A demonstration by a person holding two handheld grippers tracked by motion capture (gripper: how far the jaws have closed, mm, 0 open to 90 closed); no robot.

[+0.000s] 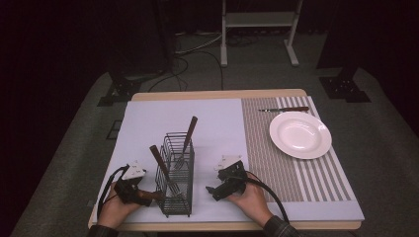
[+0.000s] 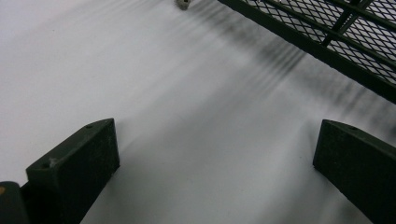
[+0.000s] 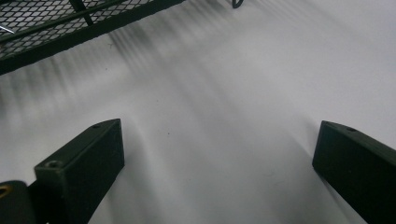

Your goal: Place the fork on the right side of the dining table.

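Both the left claw [image 1: 129, 190] and right claw [image 1: 225, 183] rest wide and empty on the worktop [image 1: 212, 123] flanking the caddy [image 1: 176, 175], so I'd steady the caddy, then lift one utensil [image 1: 189, 133] straight up.

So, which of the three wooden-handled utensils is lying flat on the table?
The knife beyond the plate, lying on the striped mat. The other two stand tilted in the wire caddy.
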